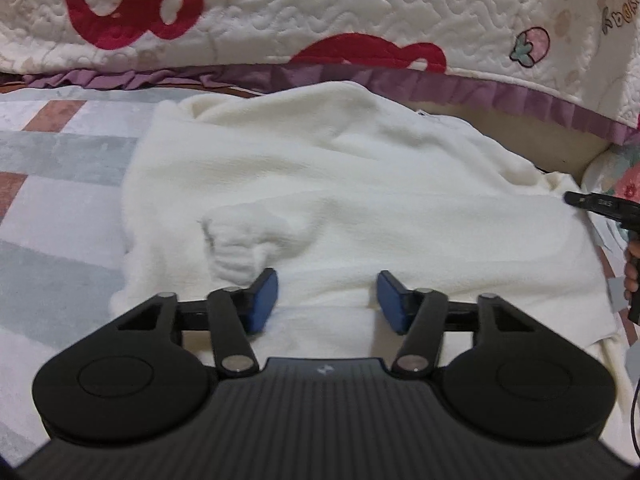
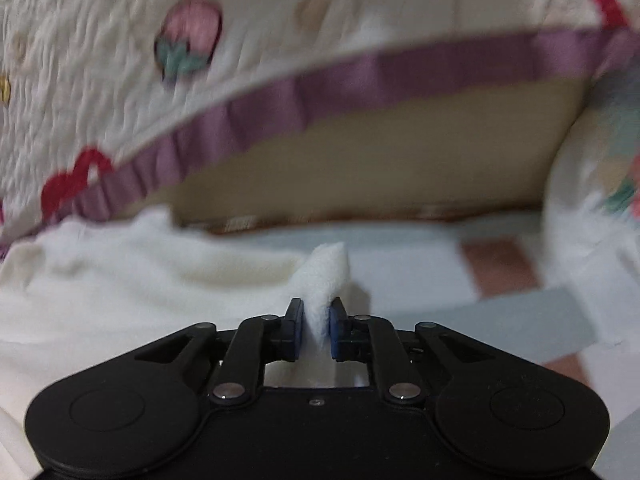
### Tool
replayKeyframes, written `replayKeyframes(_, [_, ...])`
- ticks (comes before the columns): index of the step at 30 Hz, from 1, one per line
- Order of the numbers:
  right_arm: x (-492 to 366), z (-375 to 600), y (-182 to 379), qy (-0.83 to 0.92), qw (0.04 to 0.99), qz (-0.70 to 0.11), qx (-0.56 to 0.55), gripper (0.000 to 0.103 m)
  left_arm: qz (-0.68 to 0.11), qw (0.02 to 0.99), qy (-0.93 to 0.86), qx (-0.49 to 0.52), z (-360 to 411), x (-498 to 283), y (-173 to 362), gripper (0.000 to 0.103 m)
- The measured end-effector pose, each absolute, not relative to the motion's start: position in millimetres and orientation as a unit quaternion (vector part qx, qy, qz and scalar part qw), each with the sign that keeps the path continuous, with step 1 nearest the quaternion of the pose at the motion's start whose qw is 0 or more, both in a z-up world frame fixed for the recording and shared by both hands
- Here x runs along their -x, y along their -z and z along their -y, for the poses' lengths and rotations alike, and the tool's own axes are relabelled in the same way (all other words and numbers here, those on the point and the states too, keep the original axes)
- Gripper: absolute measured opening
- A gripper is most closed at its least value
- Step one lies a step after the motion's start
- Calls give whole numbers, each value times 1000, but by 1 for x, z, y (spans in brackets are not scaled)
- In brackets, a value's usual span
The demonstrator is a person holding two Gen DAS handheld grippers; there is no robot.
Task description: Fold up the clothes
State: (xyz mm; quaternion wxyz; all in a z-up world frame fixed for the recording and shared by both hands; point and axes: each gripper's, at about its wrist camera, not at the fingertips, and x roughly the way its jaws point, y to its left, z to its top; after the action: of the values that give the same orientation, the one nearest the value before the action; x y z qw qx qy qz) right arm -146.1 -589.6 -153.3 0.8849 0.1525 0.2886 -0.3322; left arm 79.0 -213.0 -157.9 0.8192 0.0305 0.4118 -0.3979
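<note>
Garment: one white fleece sweater (image 1: 340,200) is laid out on a patterned rug (image 1: 52,200) with grey, white and reddish-brown blocks, in front of a bed. A ribbed cuff (image 1: 232,252) of one sleeve is seen folded in over the body of the sweater, just ahead of the left gripper's left finger.

Left gripper (image 1: 327,300): jaws are held wide apart, blue pads (image 1: 264,300) facing each other, with nothing between them. The fingers are positioned low over the near part of the sweater; contact with the fabric cannot be confirmed from this view.

Right gripper (image 2: 316,328): jaws are closed on a pinched fold of the white fleece, which stands up in a small peak between and above the blue pads (image 2: 335,332). The rest of the sweater (image 2: 120,280) is spread to the left of the gripper in the right wrist view. This view is blurred, so fine detail is not recorded. In the left wrist view the right gripper (image 1: 600,206) is seen at the far right edge of the sweater, with part of a hand (image 1: 632,272) below it.

Surroundings: a quilted cream bedspread (image 1: 360,12) printed with red bears and strawberries hangs above the sweater, edged with a purple ruffle (image 1: 500,96). A beige bed base (image 2: 400,168) is visible beneath the ruffle. A second floral-printed fabric (image 2: 600,208) is noted at the right edge of the right wrist view.
</note>
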Motion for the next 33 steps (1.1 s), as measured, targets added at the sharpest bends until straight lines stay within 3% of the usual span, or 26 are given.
replayKeyframes(7, [131, 588, 169, 338, 870, -348, -80, 17, -394, 824, 404, -56, 216, -73, 161, 48])
replayKeyframes(9, [126, 578, 170, 347, 863, -365, -40, 19, -394, 817, 417, -62, 218, -72, 158, 54])
replayKeyframes(12, [121, 558, 158, 372, 854, -364, -3, 30, -409, 792, 452, -30, 212, -77, 147, 58])
replayKeyframes(13, [122, 551, 151, 377, 857, -351, -1, 36, -409, 788, 460, -18, 211, -79, 143, 59])
replayKeyframes(14, [123, 544, 144, 380, 862, -337, 3, 50, -403, 790, 462, -5, 210, -83, 139, 60])
replayKeyframes(15, [125, 537, 138, 373, 869, -325, 7, 55, -398, 793, 461, 3, 211, -88, 136, 62])
replayKeyframes(18, [129, 518, 128, 325, 896, -302, -7, 58, -400, 799, 449, -17, 222, -101, 136, 62])
replayKeyframes(20, [133, 508, 129, 299, 908, -290, -43, 60, -399, 810, 425, -63, 229, -109, 143, 48])
replayKeyframes(21, [134, 504, 131, 289, 911, -290, -54, 60, -394, 814, 421, -71, 229, -109, 146, 35])
replayKeyframes(24, [131, 502, 142, 273, 907, -316, -55, 63, -379, 824, 411, -96, 228, -108, 152, 29])
replayKeyframes(29, [126, 498, 160, 245, 899, -358, -56, 70, -362, 834, 394, -138, 230, -99, 152, 29])
replayKeyframes(30, [125, 497, 163, 239, 897, -367, -57, 70, -370, 832, 391, -133, 228, -98, 146, 30])
replayKeyframes(33, [120, 486, 163, 245, 889, -383, -50, 69, -412, 820, 387, -87, 211, -100, 125, 65])
